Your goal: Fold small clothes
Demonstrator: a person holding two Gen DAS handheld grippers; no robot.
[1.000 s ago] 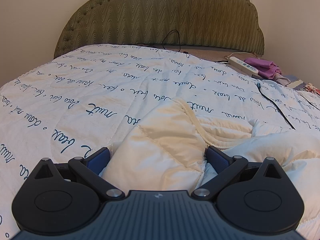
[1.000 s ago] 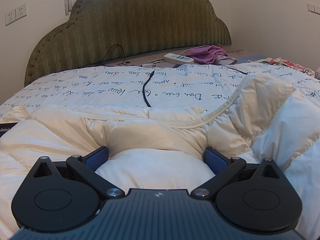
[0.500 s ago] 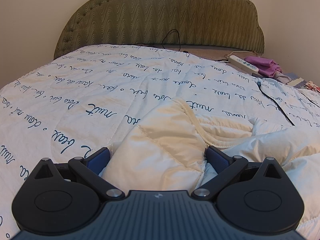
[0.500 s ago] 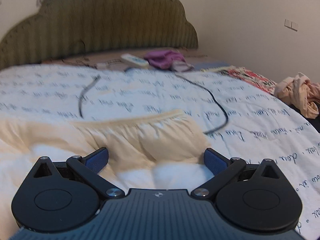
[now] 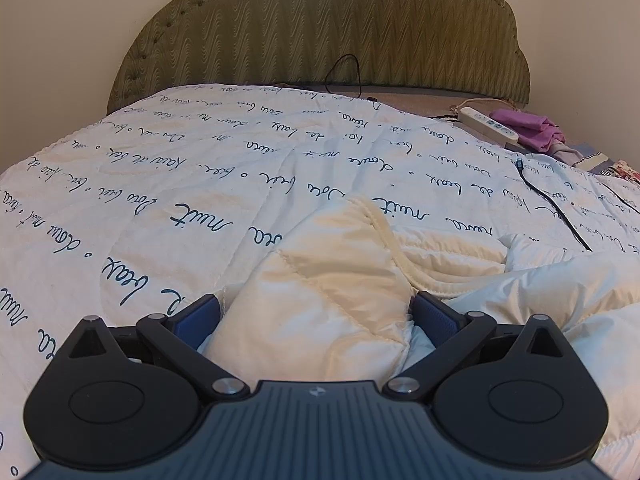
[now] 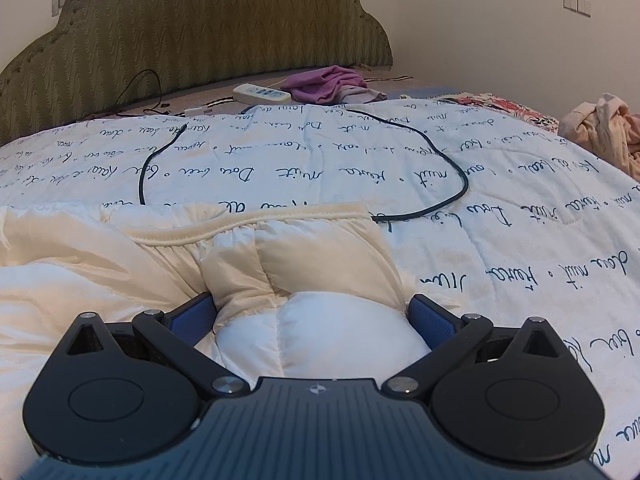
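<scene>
1. Cream quilted puffer garment lying on the white script-printed quilt.
2. Left gripper: fingers spread wide, straddling a padded corner of the garment.
3. Right gripper: fingers wide, flanking a puffed section below the elastic hem.
4. Black cable beyond.

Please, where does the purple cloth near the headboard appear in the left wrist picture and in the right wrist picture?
Left wrist view: the purple cloth lies at the far right, near the bed's head, just right of the white power strip.
Right wrist view: the purple cloth lies at the upper centre, again just right of the white power strip.
Shared landmark: the green headboard, behind both.
</scene>
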